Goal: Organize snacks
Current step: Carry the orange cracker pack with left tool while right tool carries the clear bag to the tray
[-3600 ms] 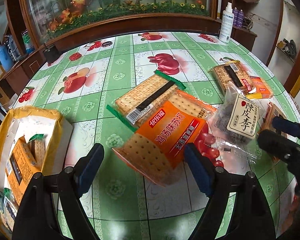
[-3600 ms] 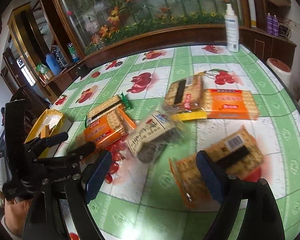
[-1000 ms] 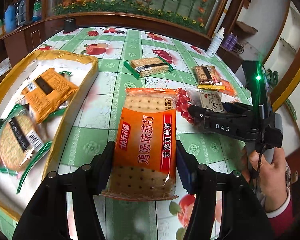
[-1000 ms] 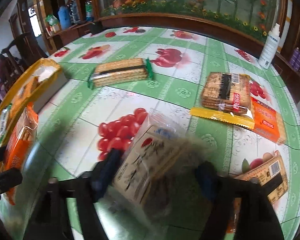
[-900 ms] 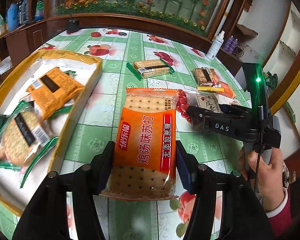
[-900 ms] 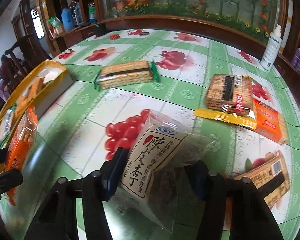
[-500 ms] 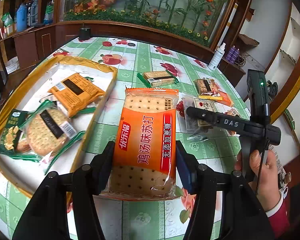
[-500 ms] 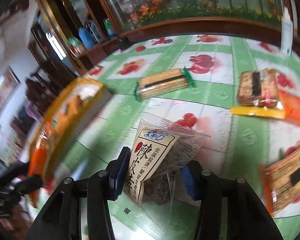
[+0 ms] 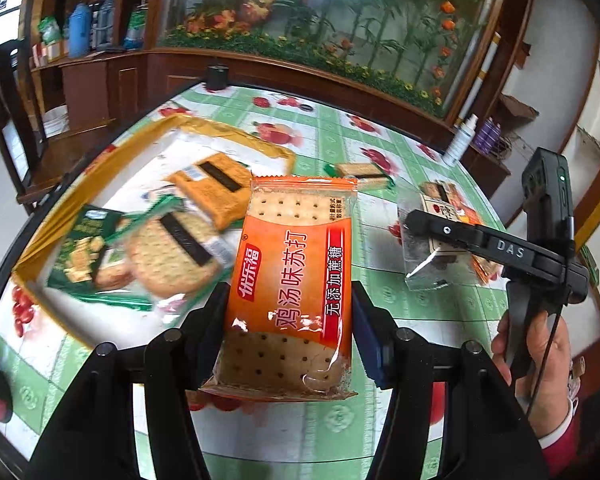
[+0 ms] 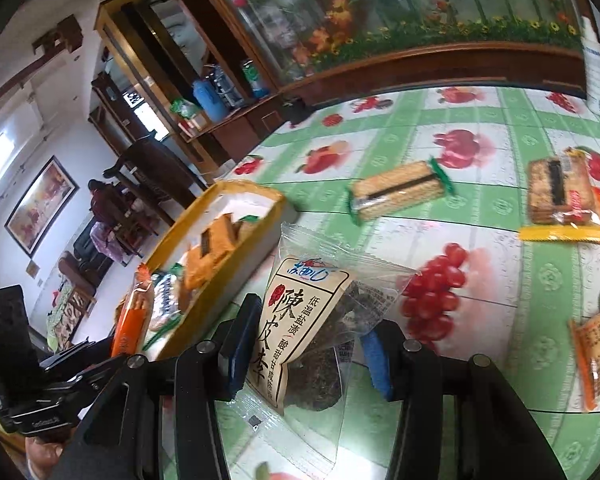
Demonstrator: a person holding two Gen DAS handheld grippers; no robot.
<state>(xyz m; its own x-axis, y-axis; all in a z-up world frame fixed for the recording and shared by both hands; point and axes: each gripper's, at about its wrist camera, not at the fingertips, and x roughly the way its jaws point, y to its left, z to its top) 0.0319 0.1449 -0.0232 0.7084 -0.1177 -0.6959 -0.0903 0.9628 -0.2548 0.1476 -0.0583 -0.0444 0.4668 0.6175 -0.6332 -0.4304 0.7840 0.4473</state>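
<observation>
Two packets are in the air at once. From the left wrist view, our left hand-held gripper (image 9: 288,320) is clamped on the orange cracker packet (image 9: 292,280), held flat above the counter (image 9: 380,432) just beside the yellow tray (image 9: 52,240). Inside the tray lie a green-wrapped biscuit pack (image 9: 168,252) and an orange pack (image 9: 216,184). To the right, the other tool carries its clear bag.

From the right wrist view, our right hand-held gripper (image 10: 308,348) is pinched on the dried plum bag (image 10: 312,328), lifted off the counter (image 10: 500,360), with the tray (image 10: 228,252) ahead and to the left. A green-ended cracker pack (image 10: 400,190) and a yellow-edged pack (image 10: 560,200) lie on the cloth, well apart from the tray.

We judge this as the carry step. Next, each packet needs moving over the tray, then lowering and letting go, one after the other so the tools don't collide.
</observation>
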